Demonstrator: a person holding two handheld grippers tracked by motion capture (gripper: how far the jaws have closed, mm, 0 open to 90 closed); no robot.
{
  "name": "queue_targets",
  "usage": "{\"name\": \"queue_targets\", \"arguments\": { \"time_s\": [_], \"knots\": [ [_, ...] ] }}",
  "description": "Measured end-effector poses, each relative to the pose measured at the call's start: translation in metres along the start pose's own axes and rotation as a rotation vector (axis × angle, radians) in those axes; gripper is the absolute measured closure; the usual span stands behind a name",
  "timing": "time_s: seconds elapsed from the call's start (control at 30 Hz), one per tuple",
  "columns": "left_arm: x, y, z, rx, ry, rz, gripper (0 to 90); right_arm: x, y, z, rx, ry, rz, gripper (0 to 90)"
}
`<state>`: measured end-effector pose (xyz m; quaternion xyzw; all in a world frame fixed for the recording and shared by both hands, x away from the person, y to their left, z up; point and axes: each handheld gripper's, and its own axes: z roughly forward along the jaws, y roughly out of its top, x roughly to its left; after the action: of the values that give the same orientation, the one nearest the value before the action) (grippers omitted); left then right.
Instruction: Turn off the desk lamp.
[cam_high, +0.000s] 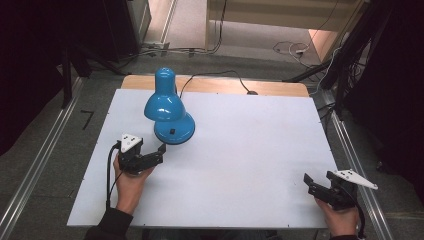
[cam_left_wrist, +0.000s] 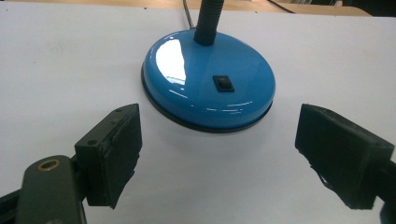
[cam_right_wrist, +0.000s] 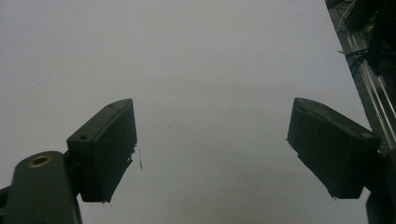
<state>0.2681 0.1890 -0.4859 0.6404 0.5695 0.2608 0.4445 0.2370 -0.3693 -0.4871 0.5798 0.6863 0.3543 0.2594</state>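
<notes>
A blue desk lamp (cam_high: 167, 112) stands on the white tabletop (cam_high: 240, 165), toward the far-left corner, its shade bent over the round base (cam_left_wrist: 208, 84); a black rocker switch (cam_left_wrist: 223, 83) sits on the base. Its cord (cam_high: 220, 76) runs off the far edge. The left gripper (cam_high: 159, 152) is held just short of the base, fingers wide apart, nothing between them. The right gripper (cam_high: 307, 183) rests near the near-right corner, well apart from the lamp, fingers likewise spread over bare surface.

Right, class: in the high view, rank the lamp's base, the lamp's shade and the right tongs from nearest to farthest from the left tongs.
1. Lamp's base: just ahead of the left tongs.
2. Lamp's shade: above and beyond the base.
3. Right tongs: at the table's far right edge.
</notes>
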Motion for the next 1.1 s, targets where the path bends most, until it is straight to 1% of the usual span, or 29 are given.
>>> {"name": "queue_targets", "arguments": {
  "time_s": [0.1,0.13,0.2,0.4,0.5,0.63,1.1],
  "knots": [
    [0.001,-0.001,-0.002,0.005,0.001,-0.002,15.8,0.0,0.0,0.0,0.001,0.0,0.0,14.3],
    [0.002,-0.002,-0.003,0.013,0.013,0.006,15.8,0.0,0.0,0.0,0.0,0.002,-0.002,14.3],
    [0.002,-0.003,-0.004,0.016,0.019,0.009,15.8,0.0,0.0,0.0,0.0,0.002,-0.004,14.3],
    [0.001,-0.004,-0.007,0.019,0.014,0.016,15.8,0.0,0.0,0.0,0.001,0.0,0.002,14.3],
    [0.001,-0.005,-0.011,0.017,0.02,0.028,15.8,0.0,0.0,0.0,0.002,0.0,0.003,14.3],
    [0.001,-0.007,-0.015,0.018,0.02,0.032,15.8,0.0,0.0,0.0,0.002,-0.001,0.002,14.3],
    [0.006,-0.01,-0.025,0.02,0.012,0.023,15.8,0.001,0.0,0.0,0.005,0.0,-0.003,14.3]
  ]
}}
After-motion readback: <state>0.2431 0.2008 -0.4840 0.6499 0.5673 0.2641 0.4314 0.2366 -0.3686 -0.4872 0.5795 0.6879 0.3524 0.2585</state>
